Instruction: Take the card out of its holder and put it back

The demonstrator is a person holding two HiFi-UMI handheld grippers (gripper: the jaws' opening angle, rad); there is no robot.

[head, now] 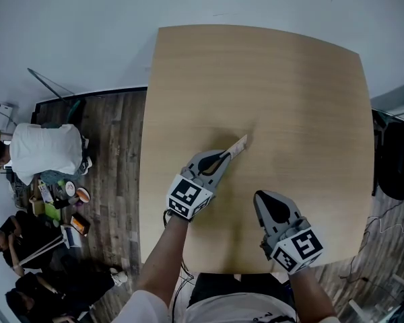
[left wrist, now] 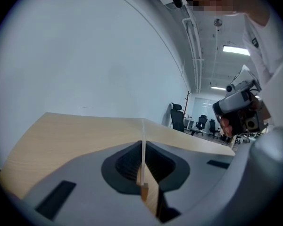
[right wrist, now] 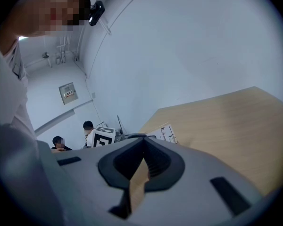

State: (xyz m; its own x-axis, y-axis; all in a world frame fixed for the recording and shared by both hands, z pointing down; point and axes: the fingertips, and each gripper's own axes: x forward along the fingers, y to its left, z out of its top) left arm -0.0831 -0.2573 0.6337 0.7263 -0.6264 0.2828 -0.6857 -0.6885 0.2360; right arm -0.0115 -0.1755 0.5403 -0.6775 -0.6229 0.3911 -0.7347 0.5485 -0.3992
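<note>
Table point(head: 289, 99): pale wood with rounded corners, carrying the card and lying under both grippers.
Card point(head: 238, 147): white with small dark prints, near the middle of the table and a little toward the left edge. Stands on edge and tilted, its long side aimed at the far right corner. Whether its lower side touches the table top cannot be told.
Left gripper point(head: 225, 157): reaches from the near edge toward the table's middle, tipped slightly downward, with its marker cube point(head: 187, 197) at the rear.
Left jaws: closed onto the card, one pad against each face. Card seen edge-on in the left gripper view as a thin pale line rising between them.
Holder: cannot be made out for sure. Small wood-coloured piece point(left wrist: 143, 190) at the card's near lower end, between the jaws.
Right gripper point(head: 262, 198): close to the near edge, to the right of the left gripper and apart from the card.
Right jaws: together, nothing between them, only a narrow slit showing table wood.
Surroundings: dark plank floor point(head: 114, 153) beyond the left edge, with people point(head: 40, 152) sitting among scattered things. Office chairs point(left wrist: 178, 117) far off in the left gripper view.
</note>
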